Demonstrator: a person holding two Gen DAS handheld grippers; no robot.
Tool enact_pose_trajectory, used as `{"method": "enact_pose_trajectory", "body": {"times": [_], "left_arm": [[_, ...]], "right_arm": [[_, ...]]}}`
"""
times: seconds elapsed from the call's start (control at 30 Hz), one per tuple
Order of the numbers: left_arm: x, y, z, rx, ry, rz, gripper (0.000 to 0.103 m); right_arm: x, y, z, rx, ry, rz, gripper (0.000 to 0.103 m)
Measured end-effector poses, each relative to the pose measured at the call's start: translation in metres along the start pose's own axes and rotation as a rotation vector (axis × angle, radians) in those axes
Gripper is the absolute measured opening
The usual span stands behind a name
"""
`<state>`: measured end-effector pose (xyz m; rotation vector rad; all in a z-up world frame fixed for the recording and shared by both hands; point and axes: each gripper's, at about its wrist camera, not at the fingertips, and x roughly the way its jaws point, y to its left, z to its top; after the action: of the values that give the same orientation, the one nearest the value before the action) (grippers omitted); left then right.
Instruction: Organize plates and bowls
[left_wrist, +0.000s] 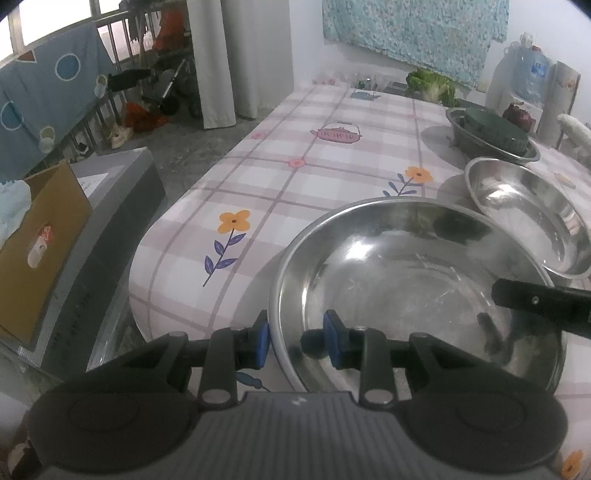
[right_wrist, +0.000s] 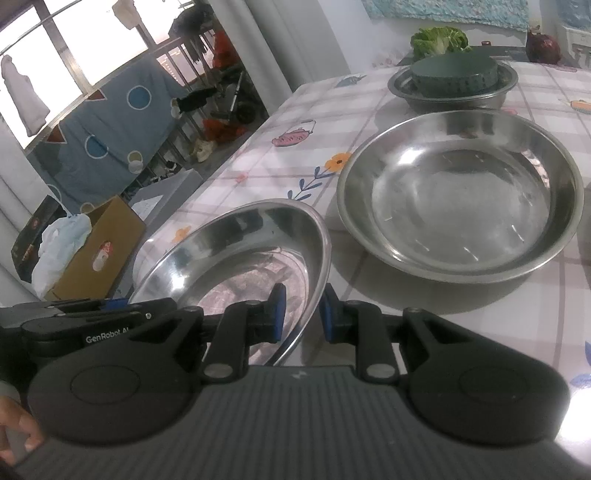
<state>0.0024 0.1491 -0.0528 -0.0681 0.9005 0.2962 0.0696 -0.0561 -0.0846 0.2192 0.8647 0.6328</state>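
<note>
Both tongs clamp one steel plate's (left_wrist: 413, 295) rim: left tongs (left_wrist: 297, 341) on its near-left edge; right tongs (right_wrist: 301, 315) opposite; a second plate (right_wrist: 458, 199) sits just beyond it on the desk (left_wrist: 295, 147).

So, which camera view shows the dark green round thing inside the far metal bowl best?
The right wrist view shows the dark green round thing best: its flat top and ribbed side are clear, sitting in the far metal bowl. In the left wrist view the same thing is smaller, near the frame's right edge.

second steel bowl (left_wrist: 532, 218) cut by right edge, cardboard box (left_wrist: 40, 243) cut left
</note>
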Motion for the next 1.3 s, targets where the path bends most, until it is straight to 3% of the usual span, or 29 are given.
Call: {"method": "enact_pose_trajectory", "body": {"times": [0.77, 1.3], "left_arm": [[-0.005, 0.000, 0.000, 0.023, -0.042, -0.036, 0.031], [0.015, 0.003, -0.002, 0.044, 0.020, -0.056, 0.031]], "right_arm": [[-0.006, 0.004, -0.005, 0.016, -0.013, -0.030, 0.020], [0.005, -0.004, -0.014, 0.061, 0.002, -0.027, 0.020]]}}
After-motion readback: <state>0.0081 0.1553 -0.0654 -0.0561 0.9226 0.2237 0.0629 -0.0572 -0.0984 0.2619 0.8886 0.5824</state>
